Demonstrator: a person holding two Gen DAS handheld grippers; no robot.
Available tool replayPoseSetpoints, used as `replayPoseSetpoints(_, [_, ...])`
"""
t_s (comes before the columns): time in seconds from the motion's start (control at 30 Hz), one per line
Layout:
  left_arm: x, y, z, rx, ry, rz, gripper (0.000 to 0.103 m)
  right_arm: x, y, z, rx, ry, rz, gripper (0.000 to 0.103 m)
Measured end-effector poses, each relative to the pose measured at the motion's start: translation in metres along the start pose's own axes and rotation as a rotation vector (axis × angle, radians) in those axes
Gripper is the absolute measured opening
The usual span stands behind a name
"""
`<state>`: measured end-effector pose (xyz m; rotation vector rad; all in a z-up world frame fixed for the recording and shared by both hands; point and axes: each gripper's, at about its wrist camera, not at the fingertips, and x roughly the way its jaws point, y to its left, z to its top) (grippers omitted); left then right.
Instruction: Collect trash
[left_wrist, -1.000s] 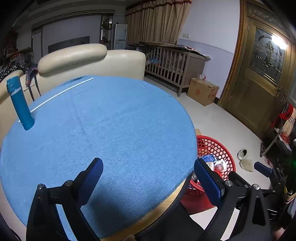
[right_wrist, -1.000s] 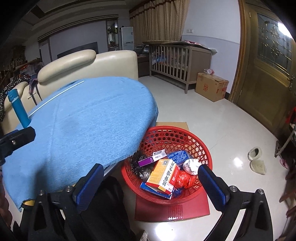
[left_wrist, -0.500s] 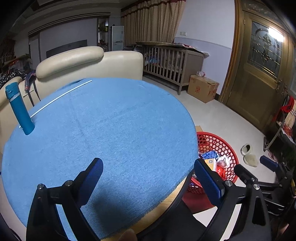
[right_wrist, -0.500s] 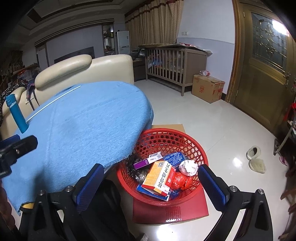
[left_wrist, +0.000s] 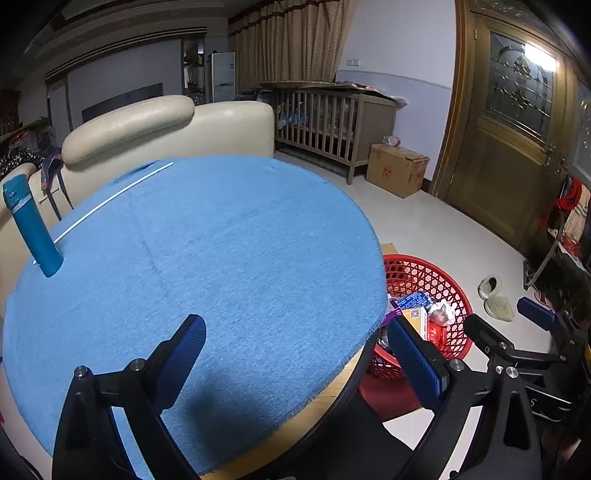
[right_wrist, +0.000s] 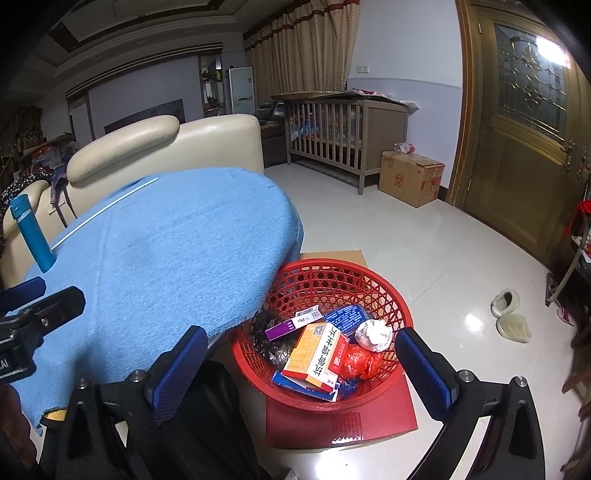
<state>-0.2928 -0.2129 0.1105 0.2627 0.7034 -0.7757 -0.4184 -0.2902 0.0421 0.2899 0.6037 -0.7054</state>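
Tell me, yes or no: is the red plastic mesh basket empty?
No, the red plastic mesh basket on the floor holds an orange-and-white carton, a crumpled white wad and other packaging.

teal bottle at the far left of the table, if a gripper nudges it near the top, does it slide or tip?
Probably tips: the teal bottle is tall and narrow on a small base. The blue tablecloth looks napped, so the base likely grips rather than slides. Once down, its round body could roll. Its weight cannot be judged.
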Motion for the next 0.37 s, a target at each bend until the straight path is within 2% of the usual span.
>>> replayPoseSetpoints(0.37, [-0.002,-0.011,-0.003,0.047,-0.016,-0.002,0.099,0.002,-0.005,-0.001,0.016,0.011,-0.021,0.103])
